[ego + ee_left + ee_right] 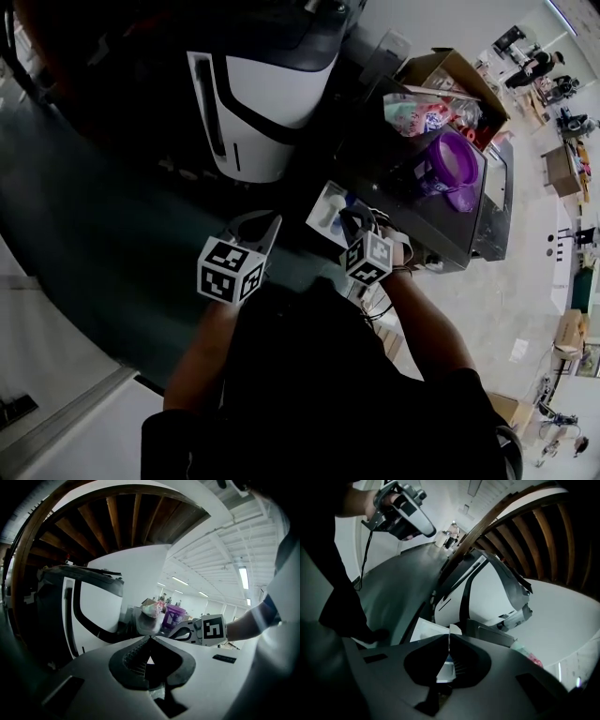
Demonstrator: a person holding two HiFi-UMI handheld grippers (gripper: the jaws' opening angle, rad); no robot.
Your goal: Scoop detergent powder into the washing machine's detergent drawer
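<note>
The washing machine (262,103) is white with black trim and fills the upper middle of the head view. Its white detergent drawer (330,212) stands pulled out toward me, with blue inside. My right gripper (354,221) hangs over the drawer's near end, jaws shut, with nothing seen between them. In the right gripper view its tips (448,638) meet just before the drawer (425,631). My left gripper (265,231) is shut and empty, left of the drawer. Its closed tips (150,638) point at the machine (96,606). No scoop or powder is visible.
A purple tub (456,161) and a cardboard box (448,79) of packets sit on a dark cabinet (441,230) right of the machine. A dark floor strip (84,244) lies to the left. People stand far back at the top right.
</note>
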